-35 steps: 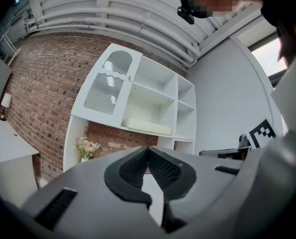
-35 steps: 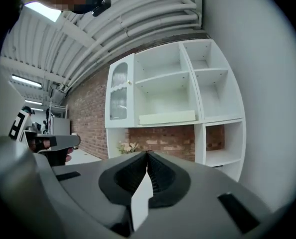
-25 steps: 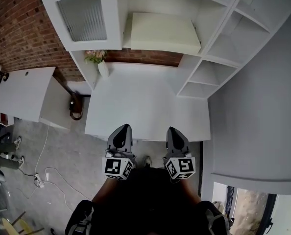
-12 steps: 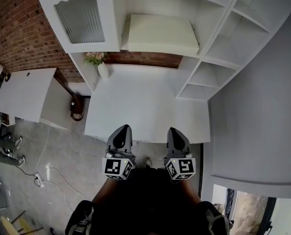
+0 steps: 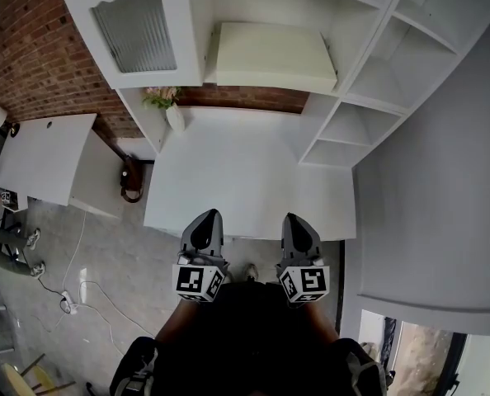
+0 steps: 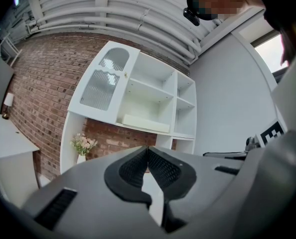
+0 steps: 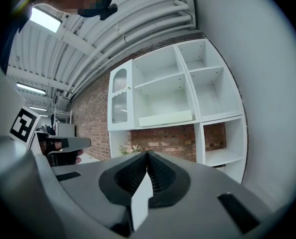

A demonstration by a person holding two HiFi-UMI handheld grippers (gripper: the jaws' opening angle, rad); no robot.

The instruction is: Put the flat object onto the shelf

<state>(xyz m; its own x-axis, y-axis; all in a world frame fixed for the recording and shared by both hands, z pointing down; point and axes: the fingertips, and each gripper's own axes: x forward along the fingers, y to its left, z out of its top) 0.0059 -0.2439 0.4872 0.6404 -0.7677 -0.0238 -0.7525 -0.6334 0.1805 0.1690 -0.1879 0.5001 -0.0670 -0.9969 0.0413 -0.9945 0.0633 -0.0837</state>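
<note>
The flat object, a cream slab point(image 5: 270, 56), lies on the middle shelf of the white shelf unit point(image 5: 369, 97); it also shows as the slab point(image 6: 145, 123) in the left gripper view and the slab point(image 7: 165, 118) in the right gripper view. My left gripper point(image 5: 208, 214) and right gripper point(image 5: 295, 219) hang side by side near my body, just short of the white table's near edge point(image 5: 245, 233). Both point at the shelves from well back. The left gripper point(image 6: 148, 149) and the right gripper point(image 7: 148, 153) are shut, with nothing between the jaws.
A small vase of flowers point(image 5: 171, 110) stands at the table's back left corner. A cabinet door with ribbed glass point(image 5: 138, 27) closes the shelf unit's upper left. Another white table point(image 5: 39, 155) stands to the left, with a dark bag point(image 5: 129, 180) and cables point(image 5: 72, 299) on the floor.
</note>
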